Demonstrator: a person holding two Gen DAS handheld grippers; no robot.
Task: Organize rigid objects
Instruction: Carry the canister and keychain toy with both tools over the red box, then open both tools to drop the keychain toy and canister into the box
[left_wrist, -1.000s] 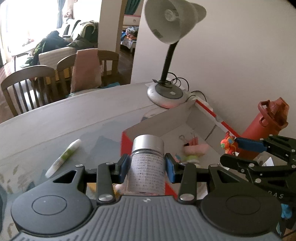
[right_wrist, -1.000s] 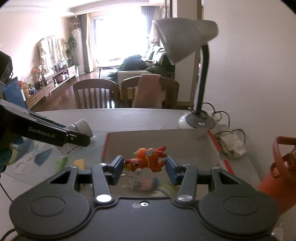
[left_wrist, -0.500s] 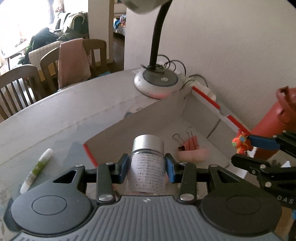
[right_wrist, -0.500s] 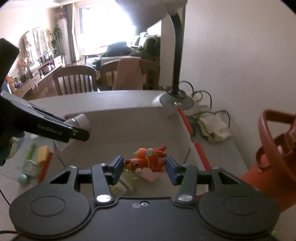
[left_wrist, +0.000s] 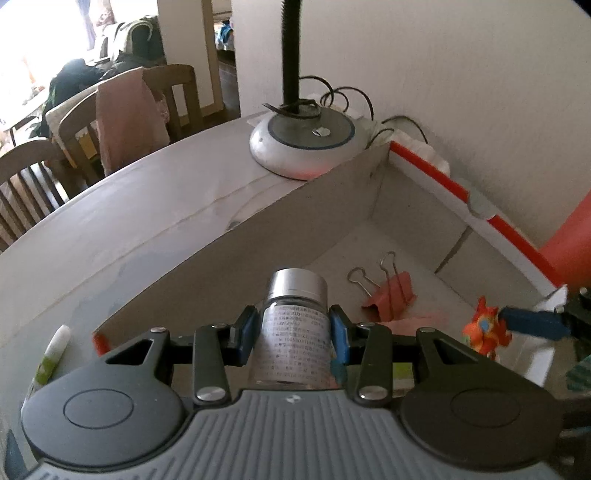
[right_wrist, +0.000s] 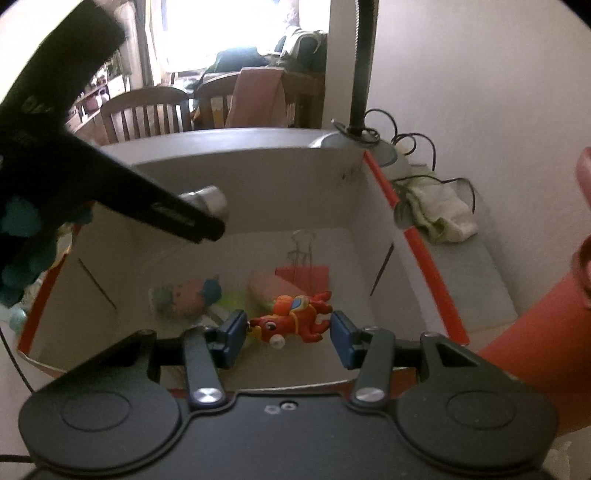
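Bottle (left_wrist: 292, 339) clamped in left gripper (left_wrist: 293, 338), above box (left_wrist: 332, 206).

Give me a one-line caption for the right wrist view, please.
Right gripper holds an orange toy figure over an open cardboard box while the left gripper brings a silver-capped bottle.

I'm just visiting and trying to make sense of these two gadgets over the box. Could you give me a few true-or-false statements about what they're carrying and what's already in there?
1. The left gripper holds a small bottle with a silver cap. True.
2. The right gripper is empty. False: its jaws hold an orange toy figure.
3. A red binder clip lies inside the cardboard box. True.
4. The desk lamp base stands inside the box. False: it stands on the table outside it.
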